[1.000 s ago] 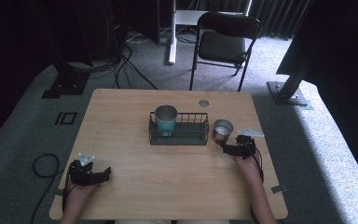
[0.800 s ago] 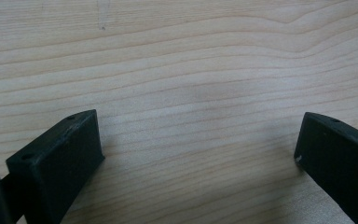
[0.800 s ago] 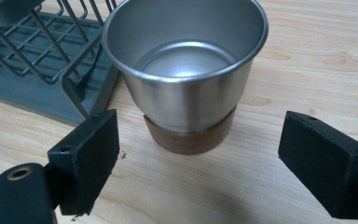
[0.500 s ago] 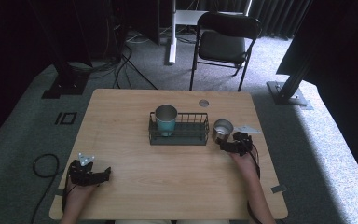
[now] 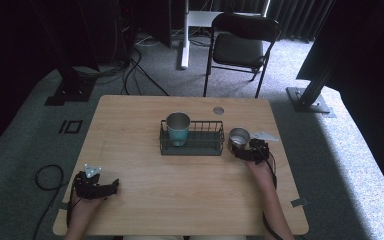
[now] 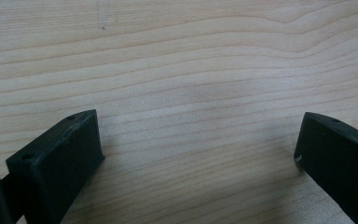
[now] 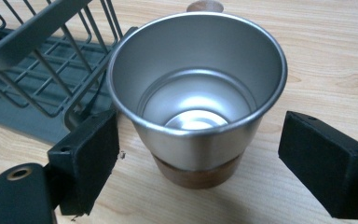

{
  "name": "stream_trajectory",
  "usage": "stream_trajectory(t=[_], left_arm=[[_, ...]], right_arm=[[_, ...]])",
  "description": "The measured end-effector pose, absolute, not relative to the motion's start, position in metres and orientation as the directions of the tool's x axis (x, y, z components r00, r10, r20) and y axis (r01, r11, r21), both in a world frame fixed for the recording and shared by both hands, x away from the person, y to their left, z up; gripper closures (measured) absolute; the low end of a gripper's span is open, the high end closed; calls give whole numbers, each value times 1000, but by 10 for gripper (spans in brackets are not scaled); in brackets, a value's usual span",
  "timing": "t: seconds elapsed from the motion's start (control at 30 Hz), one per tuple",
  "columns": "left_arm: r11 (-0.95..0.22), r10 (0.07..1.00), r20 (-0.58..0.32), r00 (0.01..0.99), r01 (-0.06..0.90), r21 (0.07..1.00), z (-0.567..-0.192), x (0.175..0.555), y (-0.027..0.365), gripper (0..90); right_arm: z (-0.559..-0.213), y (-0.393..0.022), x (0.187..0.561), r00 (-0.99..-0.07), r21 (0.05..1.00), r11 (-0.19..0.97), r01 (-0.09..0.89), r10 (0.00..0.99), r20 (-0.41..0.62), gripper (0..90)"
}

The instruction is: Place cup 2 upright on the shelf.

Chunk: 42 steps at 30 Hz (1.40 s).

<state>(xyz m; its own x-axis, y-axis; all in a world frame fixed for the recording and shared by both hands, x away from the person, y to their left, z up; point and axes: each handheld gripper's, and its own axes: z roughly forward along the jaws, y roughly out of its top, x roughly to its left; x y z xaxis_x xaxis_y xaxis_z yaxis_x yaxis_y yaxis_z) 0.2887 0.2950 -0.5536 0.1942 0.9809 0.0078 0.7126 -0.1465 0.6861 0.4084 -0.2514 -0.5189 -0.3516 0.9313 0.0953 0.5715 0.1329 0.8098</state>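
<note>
Looking down from the high view first: a light wooden table (image 5: pixel 145 120) stands on grey carpet (image 5: pixel 330 150), with a black folding chair (image 5: pixel 240 45) behind it, a white post base near the chair, dark stands and loose cables off to the left, and a black curtain at the back. A round cable port (image 5: pixel 218 110) sits in the tabletop near the far edge. Mid-table there's a dark wire rack (image 5: pixel 192 138) with a teal cup (image 5: pixel 178 128) standing upright in its left end. Just beside the rack's right end, on the bare wood, stands the steel cup (image 5: pixel 239 137), upright and open side up. The right gripper (image 5: pixel 246 152) is right up against it on the near side, hand behind it. The left gripper (image 5: pixel 111 187) rests well apart from all that, down at the near-left corner of the table, with its cable looping off onto the carpet.

Left gripper view: pale wood grain, both black jaws spread wide with bare table between them, so it's released and holding nothing.

Right gripper view: the steel cup (image 7: pixel 198 93) sits between the two jaws, shiny inside, brown band round its base, standing on the wood. Jaws are spread wide on either side of it with clear gaps, so not clamped. The wire rack (image 7: pixel 42 70) is just to the left, nearly touching the cup.
</note>
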Motion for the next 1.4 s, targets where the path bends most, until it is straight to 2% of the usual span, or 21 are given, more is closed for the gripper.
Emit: stream_trajectory(t=[1.17, 1.4], left_arm=[[-147, 981, 8, 194, 713, 686, -554, 289, 295, 12], [-146, 981, 8, 194, 713, 686, -554, 289, 295, 12]], right_arm=[[-521, -239, 429, -332, 825, 116, 553, 939, 91, 121], [-517, -239, 428, -298, 831, 102, 548, 951, 80, 180]])
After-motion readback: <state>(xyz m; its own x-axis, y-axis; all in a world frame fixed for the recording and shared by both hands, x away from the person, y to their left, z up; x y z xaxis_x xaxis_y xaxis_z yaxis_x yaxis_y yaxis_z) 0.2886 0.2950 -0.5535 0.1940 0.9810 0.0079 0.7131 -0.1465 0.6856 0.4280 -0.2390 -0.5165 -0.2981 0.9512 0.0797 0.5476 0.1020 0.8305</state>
